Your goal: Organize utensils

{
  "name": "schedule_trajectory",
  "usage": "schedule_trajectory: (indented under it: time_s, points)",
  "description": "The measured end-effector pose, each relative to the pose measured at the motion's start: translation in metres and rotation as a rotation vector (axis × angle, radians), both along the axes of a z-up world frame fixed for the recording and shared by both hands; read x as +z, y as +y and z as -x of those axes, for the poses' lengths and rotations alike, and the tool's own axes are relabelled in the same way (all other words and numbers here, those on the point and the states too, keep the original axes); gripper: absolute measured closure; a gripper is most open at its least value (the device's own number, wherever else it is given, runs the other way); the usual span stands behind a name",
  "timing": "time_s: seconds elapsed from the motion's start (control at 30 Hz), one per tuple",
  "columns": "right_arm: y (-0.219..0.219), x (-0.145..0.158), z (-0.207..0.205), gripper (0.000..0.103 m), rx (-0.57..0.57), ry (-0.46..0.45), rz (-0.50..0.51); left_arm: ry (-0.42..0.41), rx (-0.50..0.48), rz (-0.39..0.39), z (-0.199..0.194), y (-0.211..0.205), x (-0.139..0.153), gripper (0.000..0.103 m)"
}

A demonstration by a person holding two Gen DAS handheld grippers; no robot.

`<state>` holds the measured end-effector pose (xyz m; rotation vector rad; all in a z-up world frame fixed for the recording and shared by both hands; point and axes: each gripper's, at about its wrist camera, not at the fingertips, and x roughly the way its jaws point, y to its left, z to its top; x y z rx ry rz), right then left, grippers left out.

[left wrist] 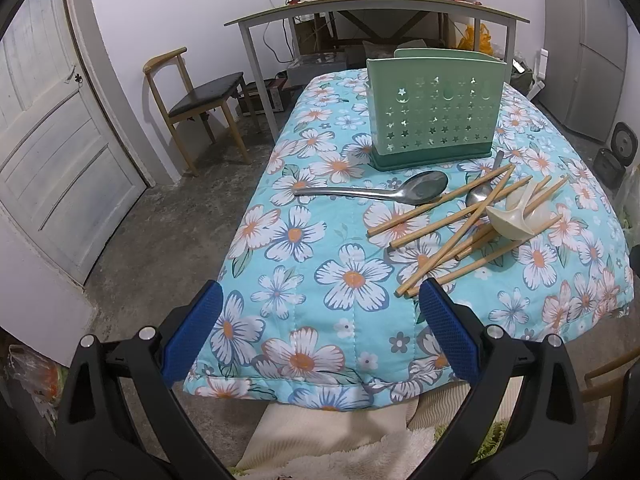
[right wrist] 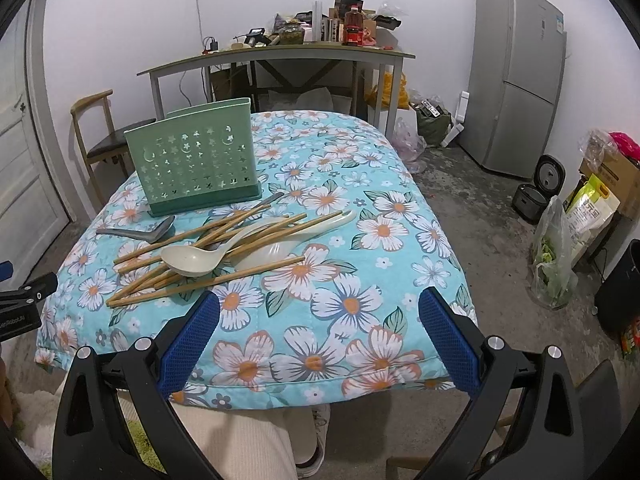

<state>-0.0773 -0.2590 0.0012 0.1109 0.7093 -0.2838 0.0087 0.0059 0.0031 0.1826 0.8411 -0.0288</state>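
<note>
Both tongs hang level over the near edge of the floral cloth (right wrist: 348, 240), jaws spread wide and holding nothing. The left tongs (left wrist: 320, 300) have the chopsticks (left wrist: 448, 224) and spoons (left wrist: 416, 190) just ahead to their right. From the right tongs (right wrist: 319, 312) that pile lies ahead-left, with the green holder (right wrist: 196, 160) upright beyond it.

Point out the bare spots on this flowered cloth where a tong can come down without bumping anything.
Free: the near strip of flowered cloth between the table edge and the chopsticks; also the whole side toward the fridge, past the white spoon. Crowded: the tangle of chopsticks and spoons right before the green holder.
</note>
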Motion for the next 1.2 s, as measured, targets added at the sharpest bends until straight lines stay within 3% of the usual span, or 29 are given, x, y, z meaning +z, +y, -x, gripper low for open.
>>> schedule_trajectory:
  time_s: [1.2]
  points:
    - [0.004, -0.001, -0.015, 0.006, 0.018, 0.022, -0.016, 0.01, 0.014, 0.001, -0.02, 0.007, -0.002, 0.008]
